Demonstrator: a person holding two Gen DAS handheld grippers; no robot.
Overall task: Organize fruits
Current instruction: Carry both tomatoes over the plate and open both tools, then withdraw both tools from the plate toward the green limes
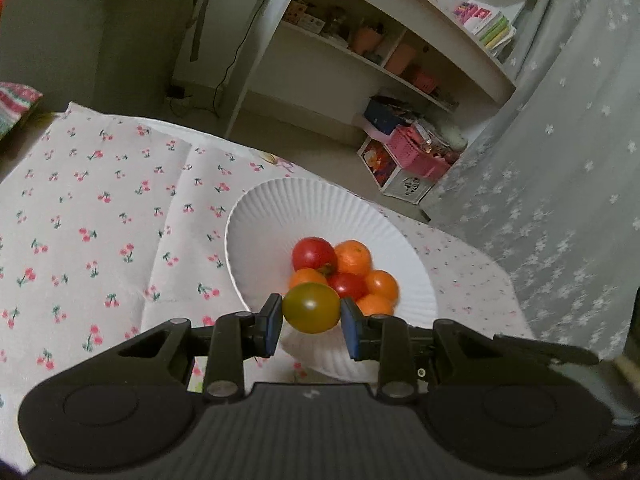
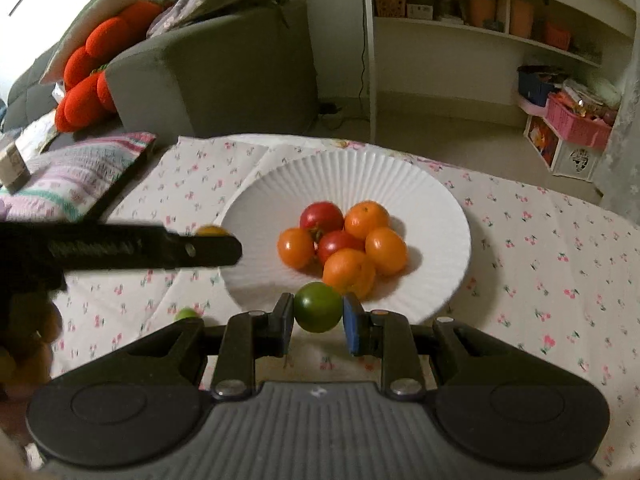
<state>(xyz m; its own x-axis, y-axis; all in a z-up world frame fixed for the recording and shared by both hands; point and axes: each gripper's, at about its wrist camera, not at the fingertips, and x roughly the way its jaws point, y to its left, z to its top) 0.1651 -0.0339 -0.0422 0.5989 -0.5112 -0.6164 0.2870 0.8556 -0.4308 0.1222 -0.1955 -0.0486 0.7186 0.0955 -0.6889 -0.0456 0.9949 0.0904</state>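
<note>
Fruit is carried by both grippers: an olive-yellow tomato [image 1: 311,307] is clamped in the left gripper [image 1: 311,322], a green tomato [image 2: 319,307] in the right gripper [image 2: 319,322], both at the near rim of the white ribbed plate [image 2: 436,200]. Each should be lowered gently beside the red and orange pile [image 2: 344,242], which may be knocked apart. A stray green fruit [image 2: 187,314] is left on the cherry-print cloth [image 2: 560,264], near left.

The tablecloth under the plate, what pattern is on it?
White tablecloth with small red cherries, clearest in the left wrist view.
</note>
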